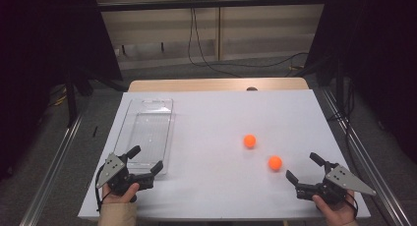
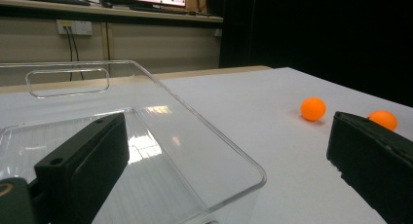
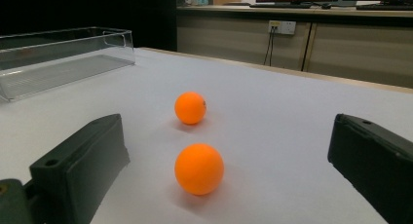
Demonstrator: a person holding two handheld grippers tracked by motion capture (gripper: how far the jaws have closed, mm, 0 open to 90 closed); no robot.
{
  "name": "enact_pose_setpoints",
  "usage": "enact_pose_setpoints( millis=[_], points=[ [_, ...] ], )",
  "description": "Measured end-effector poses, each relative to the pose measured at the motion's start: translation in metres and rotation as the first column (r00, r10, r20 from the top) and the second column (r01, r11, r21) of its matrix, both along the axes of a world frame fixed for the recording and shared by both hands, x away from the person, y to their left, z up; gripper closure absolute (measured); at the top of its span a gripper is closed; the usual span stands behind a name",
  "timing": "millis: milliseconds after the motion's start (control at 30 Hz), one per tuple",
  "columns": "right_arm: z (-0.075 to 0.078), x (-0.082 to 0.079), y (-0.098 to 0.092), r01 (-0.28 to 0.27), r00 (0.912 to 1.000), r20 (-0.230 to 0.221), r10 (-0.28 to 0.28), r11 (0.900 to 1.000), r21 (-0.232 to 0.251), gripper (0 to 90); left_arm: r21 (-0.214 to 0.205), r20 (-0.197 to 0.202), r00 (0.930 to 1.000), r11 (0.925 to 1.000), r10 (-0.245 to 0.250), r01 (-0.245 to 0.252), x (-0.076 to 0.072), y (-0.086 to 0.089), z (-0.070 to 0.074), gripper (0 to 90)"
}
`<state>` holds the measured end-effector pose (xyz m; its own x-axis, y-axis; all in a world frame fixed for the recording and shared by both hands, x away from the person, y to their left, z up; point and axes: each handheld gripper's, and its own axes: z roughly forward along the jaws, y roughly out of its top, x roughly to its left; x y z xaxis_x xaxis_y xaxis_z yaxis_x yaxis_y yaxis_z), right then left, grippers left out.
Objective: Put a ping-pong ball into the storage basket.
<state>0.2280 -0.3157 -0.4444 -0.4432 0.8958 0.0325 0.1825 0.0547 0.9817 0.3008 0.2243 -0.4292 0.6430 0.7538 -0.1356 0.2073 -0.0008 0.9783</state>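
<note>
A smooth white bench [image 1: 216, 118] carries two glossy round orange plastic balls. The nearer orange ball [image 1: 275, 162] lies at about ten o'clock from the right gripper [image 1: 306, 168], just beyond its black jaws, which stand wide apart and released, holding nothing. The farther orange ball [image 1: 250, 141] rests close by at ten o'clock from the first, apart from it. A long clear rectangular plastic tray [image 1: 147, 132] with upright walls lies at twelve o'clock from the left gripper [image 1: 146, 159], whose blocky jaws are spread, released, at the tray's near end.
</note>
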Motion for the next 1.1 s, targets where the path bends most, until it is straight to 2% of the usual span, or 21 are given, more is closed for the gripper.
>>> enact_pose_setpoints(
  millis=[367,1100],
  points=[
    [0.0,0.0,-0.001,-0.005,1.0,0.0,0.005,1.0,0.001,0.1,-0.007,-0.008,0.9997,0.9997,-0.024,0.024,-0.001,-0.007,0.003,1.5],
    [0.002,0.002,-0.002,-0.008,1.0,0.002,0.008,0.9999,0.008,0.4,-0.036,-0.015,0.9958,0.9953,-0.091,0.09,0.001,-0.04,0.011,1.1]
  ],
)
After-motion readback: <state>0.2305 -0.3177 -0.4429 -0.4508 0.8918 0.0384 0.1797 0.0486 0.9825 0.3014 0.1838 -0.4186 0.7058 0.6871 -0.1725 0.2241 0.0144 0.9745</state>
